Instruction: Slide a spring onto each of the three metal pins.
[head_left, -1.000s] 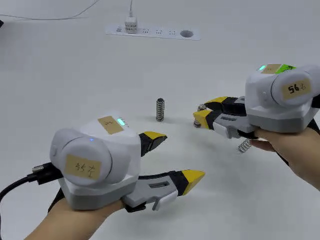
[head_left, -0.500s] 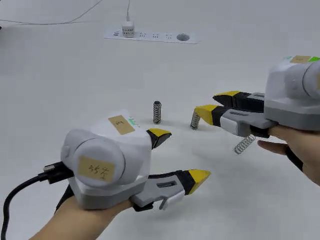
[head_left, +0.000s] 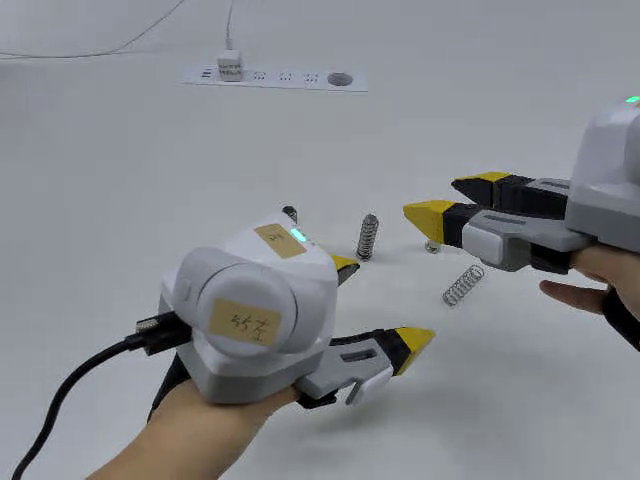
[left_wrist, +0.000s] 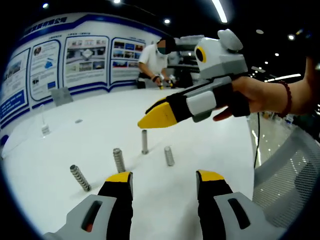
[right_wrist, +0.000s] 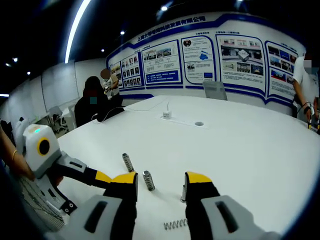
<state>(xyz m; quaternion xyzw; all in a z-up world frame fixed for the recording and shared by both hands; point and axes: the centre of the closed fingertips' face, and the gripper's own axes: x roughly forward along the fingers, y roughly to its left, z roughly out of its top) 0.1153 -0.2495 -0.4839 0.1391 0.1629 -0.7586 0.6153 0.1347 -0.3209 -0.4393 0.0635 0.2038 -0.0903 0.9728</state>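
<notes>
Two pins carry springs: one spring-clad pin (head_left: 368, 236) (left_wrist: 118, 160) (right_wrist: 148, 180) stands mid-table, and another (head_left: 290, 213) (left_wrist: 80, 177) (right_wrist: 128, 162) peeks out behind my left gripper. A bare metal pin (left_wrist: 144, 141) (right_wrist: 184, 192) (head_left: 432, 245) stands just under my right gripper's lower jaw. A loose spring (head_left: 463, 284) (left_wrist: 169, 155) (right_wrist: 176, 224) lies flat on the table near it. My right gripper (head_left: 437, 197) (right_wrist: 160, 177) hovers open above the bare pin, holding nothing. My left gripper (head_left: 380, 300) (left_wrist: 165, 177) is open and holds nothing, low, in front of the pins.
The white table (head_left: 120, 180) stretches wide around the pins. A power strip (head_left: 275, 77) with a plugged charger lies at the far edge. A black cable (head_left: 70, 400) trails from my left gripper. People stand in the background (left_wrist: 155, 60).
My right gripper has drawn back from the middle pin, whose spring now stands on it. The head camera has shifted, and my left gripper sits slightly further forward.
</notes>
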